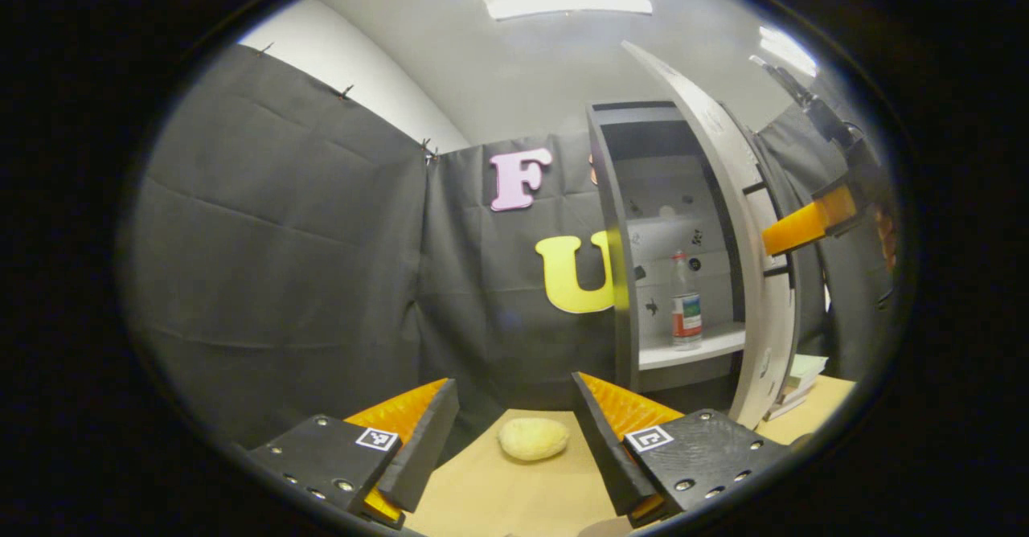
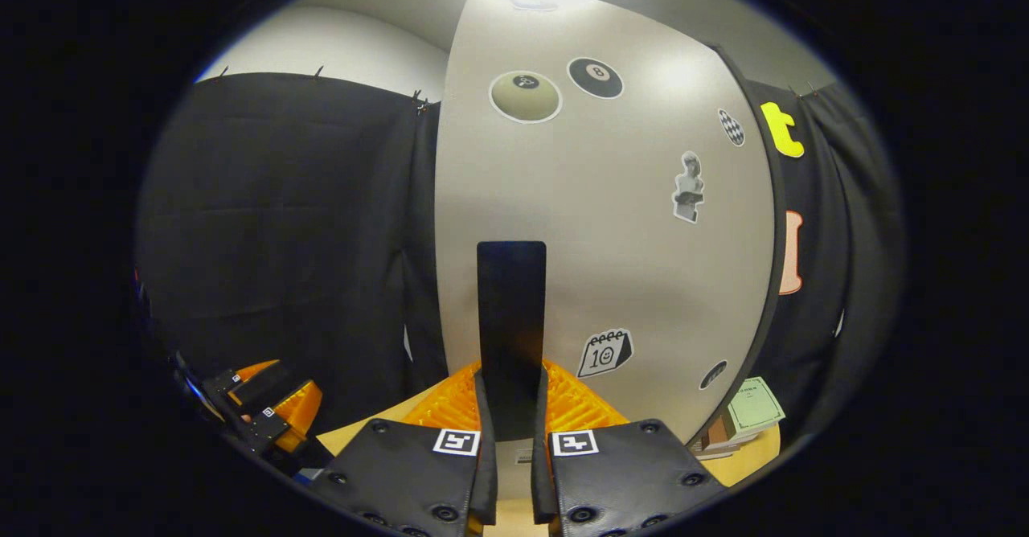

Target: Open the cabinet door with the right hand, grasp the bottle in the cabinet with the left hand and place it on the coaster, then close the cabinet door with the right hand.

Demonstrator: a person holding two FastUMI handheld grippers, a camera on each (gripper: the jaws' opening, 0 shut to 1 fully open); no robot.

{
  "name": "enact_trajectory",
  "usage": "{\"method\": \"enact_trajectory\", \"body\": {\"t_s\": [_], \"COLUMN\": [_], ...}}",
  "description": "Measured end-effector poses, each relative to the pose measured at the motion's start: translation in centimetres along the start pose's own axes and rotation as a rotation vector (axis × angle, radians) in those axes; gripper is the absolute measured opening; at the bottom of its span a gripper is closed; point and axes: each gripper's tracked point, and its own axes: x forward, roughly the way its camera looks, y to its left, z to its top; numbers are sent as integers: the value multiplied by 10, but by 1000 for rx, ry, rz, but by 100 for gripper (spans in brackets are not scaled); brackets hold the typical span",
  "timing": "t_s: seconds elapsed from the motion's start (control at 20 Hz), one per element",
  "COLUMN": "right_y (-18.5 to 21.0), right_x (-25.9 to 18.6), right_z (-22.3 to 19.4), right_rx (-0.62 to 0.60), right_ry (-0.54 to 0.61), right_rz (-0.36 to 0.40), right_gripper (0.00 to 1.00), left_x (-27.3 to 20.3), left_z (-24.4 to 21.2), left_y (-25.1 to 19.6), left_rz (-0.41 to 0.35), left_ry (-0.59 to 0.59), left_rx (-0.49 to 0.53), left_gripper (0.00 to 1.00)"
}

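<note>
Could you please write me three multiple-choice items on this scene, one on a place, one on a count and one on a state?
1. Where does the bottle stand?
A on the cabinet shelf
B on the table
C in the left gripper

2. How many bottles are in the cabinet?
A one
B two
C three

3. What is the right gripper doing?
A hanging open
B clamping the door handle
C holding the bottle

Answers: 1 A, it stands upright on the shelf. 2 A, a single bottle shows. 3 B, both fingers press the handle's sides.
</note>
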Motion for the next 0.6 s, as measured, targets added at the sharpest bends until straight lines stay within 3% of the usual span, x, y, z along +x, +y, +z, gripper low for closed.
{"method": "enact_trajectory", "body": {"t_s": [0.25, 0.6], "right_y": [-13, -37], "right_x": [-22, -44], "right_z": [-4, -9], "right_rx": [12, 39], "right_ry": [3, -18], "right_rz": [32, 18], "right_gripper": [18, 18], "left_x": [-2, -8], "left_z": [5, 16], "left_y": [-51, -122], "left_rz": [-56, -164], "left_ry": [4, 3], "left_rx": [-26, -13], "left_gripper": [85, 84]}}
